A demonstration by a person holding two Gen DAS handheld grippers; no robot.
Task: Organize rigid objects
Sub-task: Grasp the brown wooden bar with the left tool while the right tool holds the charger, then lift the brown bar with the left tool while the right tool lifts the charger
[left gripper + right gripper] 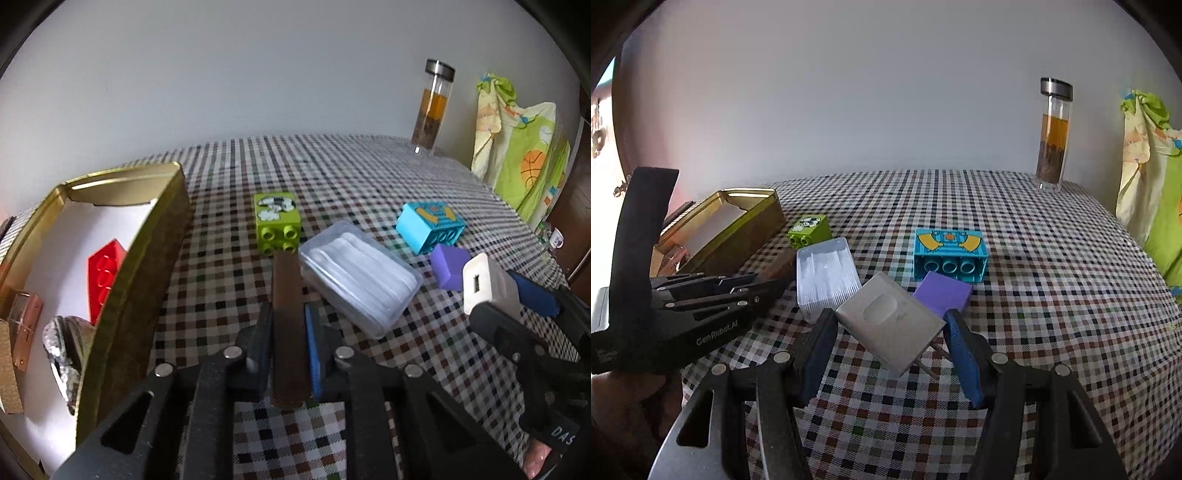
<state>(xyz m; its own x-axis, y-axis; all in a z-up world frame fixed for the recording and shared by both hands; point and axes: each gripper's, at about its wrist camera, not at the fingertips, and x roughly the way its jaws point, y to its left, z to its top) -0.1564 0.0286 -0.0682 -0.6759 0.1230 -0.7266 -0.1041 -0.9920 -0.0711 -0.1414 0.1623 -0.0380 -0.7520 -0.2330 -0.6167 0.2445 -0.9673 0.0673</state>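
My left gripper [288, 314] is shut on a flat brown bar [288, 325], held above the checked table next to the gold tin [147, 266]. My right gripper [890, 328] is shut on a white charger plug [890, 325], its prongs pointing back right; it also shows in the left wrist view [487, 284]. On the table lie a clear plastic box of white sticks [358, 273], a green brick [277, 221], a blue brick [949, 254] and a purple block [943, 295]. The tin holds a red brick [105, 277].
The tin also holds a foil-wrapped item [62, 347] and a pink clear case [24, 325]. A glass bottle of tea [1052, 136] stands at the table's back right. A green patterned cloth [1148, 177] hangs at the right edge.
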